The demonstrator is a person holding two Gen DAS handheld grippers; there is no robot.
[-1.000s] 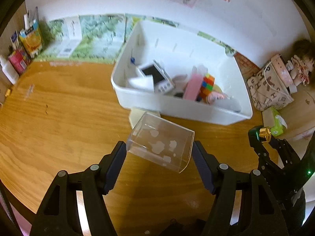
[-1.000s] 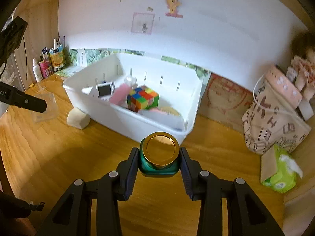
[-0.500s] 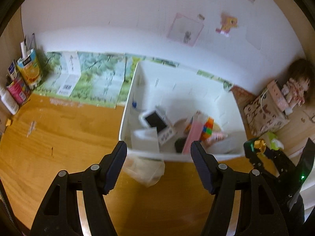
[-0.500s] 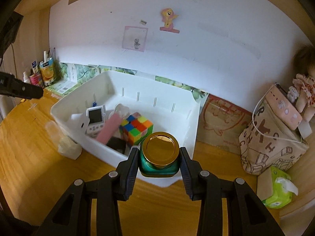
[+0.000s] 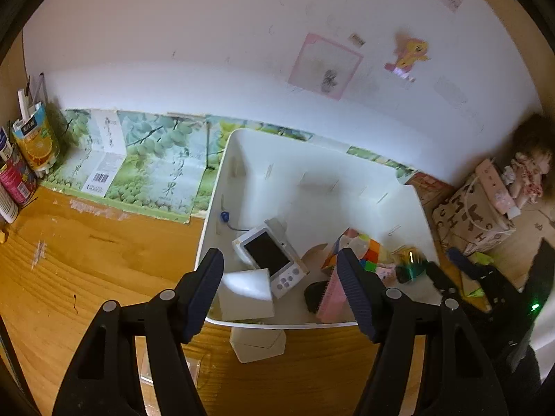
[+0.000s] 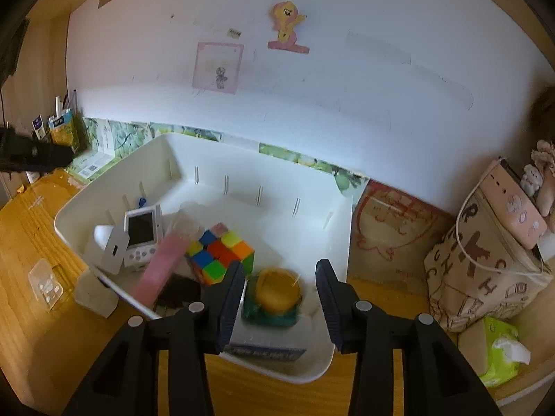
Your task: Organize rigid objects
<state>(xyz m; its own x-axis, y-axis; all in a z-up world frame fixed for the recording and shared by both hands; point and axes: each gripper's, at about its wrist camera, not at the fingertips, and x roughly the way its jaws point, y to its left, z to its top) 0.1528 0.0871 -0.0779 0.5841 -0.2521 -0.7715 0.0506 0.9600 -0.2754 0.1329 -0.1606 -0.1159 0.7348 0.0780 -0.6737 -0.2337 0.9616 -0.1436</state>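
Note:
A white bin (image 5: 312, 180) (image 6: 242, 180) stands on the wooden table and holds a white handheld console (image 5: 270, 260) (image 6: 140, 234), a colour cube (image 6: 222, 254), a pink flat piece (image 6: 161, 270) and a white box. My right gripper (image 6: 280, 289) is open above the bin's near right corner; the green jar with a gold lid (image 6: 275, 298) sits blurred between its fingers inside the bin. My left gripper (image 5: 279, 284) is open and empty above the bin's near left edge. The clear plastic box (image 5: 170, 371) (image 6: 45, 282) lies on the table beside the bin.
A small white block (image 5: 258, 343) (image 6: 95, 294) lies against the bin's front. Bottles and a juice carton (image 5: 34, 138) stand at far left. A patterned bag (image 6: 485, 263), doll and green tissue pack (image 6: 503, 350) sit at right. A wall is behind.
My right gripper moved over the bin, opened and let go of the green jar into it. My left gripper let go of the clear box, left on the table, and rose toward the bin.

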